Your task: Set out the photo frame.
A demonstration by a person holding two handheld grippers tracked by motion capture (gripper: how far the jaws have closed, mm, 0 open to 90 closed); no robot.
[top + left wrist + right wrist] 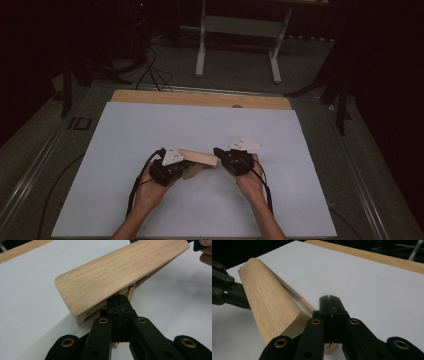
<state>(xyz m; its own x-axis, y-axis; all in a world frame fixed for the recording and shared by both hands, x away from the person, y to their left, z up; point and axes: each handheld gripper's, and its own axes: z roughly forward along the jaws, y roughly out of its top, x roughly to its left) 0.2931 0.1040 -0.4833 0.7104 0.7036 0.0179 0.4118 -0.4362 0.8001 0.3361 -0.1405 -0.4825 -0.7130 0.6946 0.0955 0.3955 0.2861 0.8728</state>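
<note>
Wooden stand (199, 159) sits between my two grippers near the middle of the white sheet (150, 125), a pale oak-grained piece with a flat top board and a thinner wooden part underneath it. Starting from the left in the high view, my left hand (150, 192) comes up from the bottom edge and carries the left gripper (176, 167), whose grey three-cornered plate sits on top and whose cable loops back along the wrist. In the left gripper view its black jaws are drawn fully together, pads pressed flat against each other right under the board's near corner; they seem to pinch a thin wooden edge beneath the board, though the contact itself is tucked in shadow. The board slopes up and away from that end toward the other hand. Moving right, the right gripper (221, 153) meets the stand's far end, held by my right hand (250, 182). In the right gripper view its jaws are likewise closed tight, standing just beside the board's end, with a thin wooden strip running into them. Behind the sheet a bare wooden strip of the table (200, 98) shows.
</note>
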